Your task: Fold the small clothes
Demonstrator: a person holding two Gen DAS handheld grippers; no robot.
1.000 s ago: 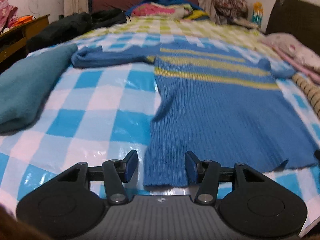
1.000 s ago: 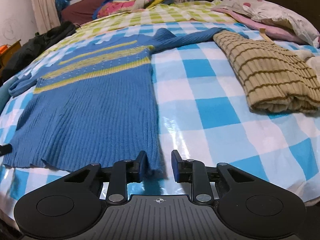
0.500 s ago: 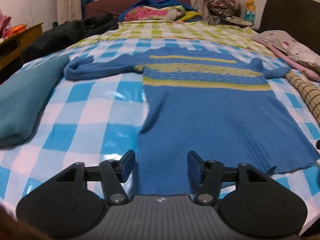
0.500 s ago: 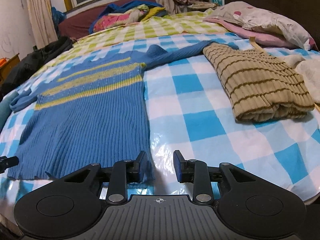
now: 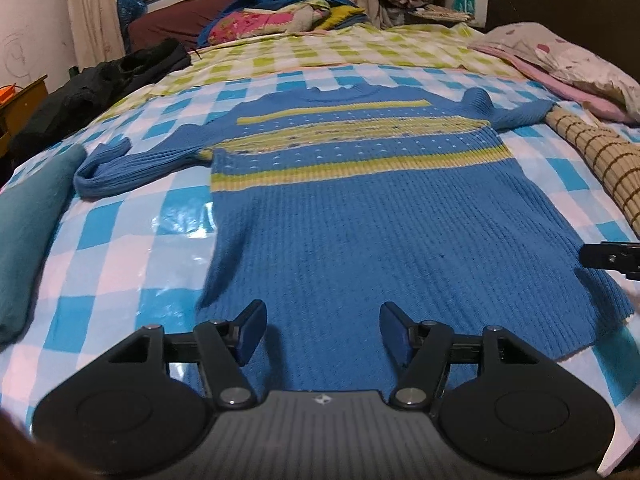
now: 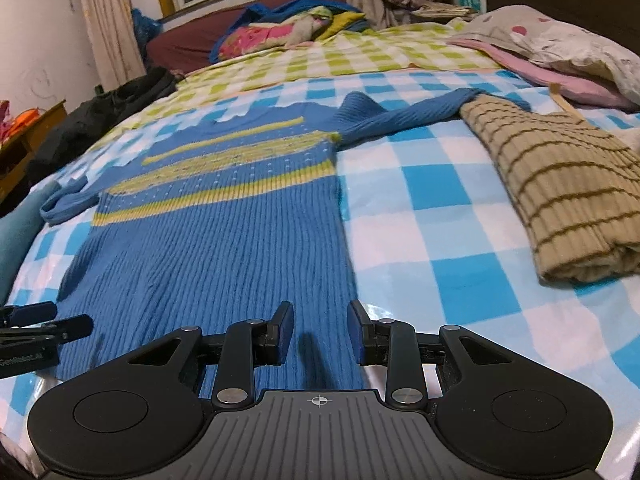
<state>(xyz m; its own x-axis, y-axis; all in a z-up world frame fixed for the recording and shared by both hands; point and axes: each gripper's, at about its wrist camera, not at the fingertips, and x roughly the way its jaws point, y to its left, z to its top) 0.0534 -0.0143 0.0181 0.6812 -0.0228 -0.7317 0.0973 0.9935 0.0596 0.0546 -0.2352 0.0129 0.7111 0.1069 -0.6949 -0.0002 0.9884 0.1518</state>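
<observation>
Knitwear first: the blue ribbed sweater with yellow chest stripes [image 5: 360,216] lies flat on the blue-checked glossy bedcover [image 5: 120,240], sleeves spread. I judge it soft and limp, best pinched at the hem corners. My left gripper [image 5: 322,332] and right gripper [image 6: 319,330] hover released there. A folded tan striped sweater [image 6: 560,192] crowds the right; left has more room.

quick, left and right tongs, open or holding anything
left tongs: open, empty, over the blue sweater hem
right tongs: open, empty, over the hem
</observation>
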